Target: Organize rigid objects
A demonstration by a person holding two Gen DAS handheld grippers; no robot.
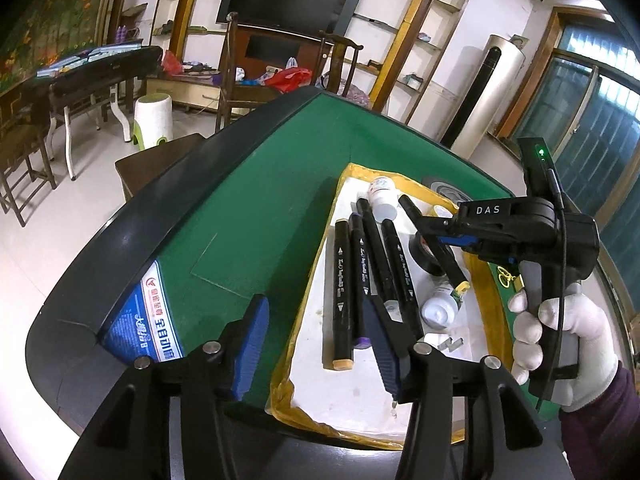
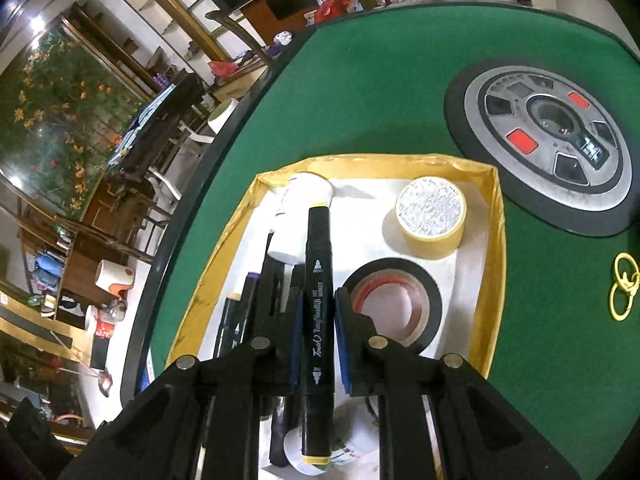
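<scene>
while the black marker (image 2: 319, 300) with yellow end caps sits pinched between the blue pads (image 2: 297, 340) of the right gripper (image 2: 318, 320), it hangs over the shallow yellow-rimmed tray (image 2: 494, 240) on the green table (image 2: 380, 92), its far cap pointing toward twelve o'clock in the right wrist view. below it, at about nine o'clock, more black markers (image 1: 362, 272) lie side by side on the tray's white floor, and a white bottle (image 2: 298, 216) lies at eleven o'clock. a roll of black tape (image 2: 394, 304) lies flat at three o'clock of the held marker, and a yellow tape roll (image 2: 432, 216) at one o'clock. the left gripper (image 1: 320, 344) stands spread with nothing between its pads, one finger over the felt, the other over the tray. a white-gloved hand (image 1: 560, 340) grips the right gripper's handle. gold rings (image 2: 624, 288) rest on the felt outside the tray.
</scene>
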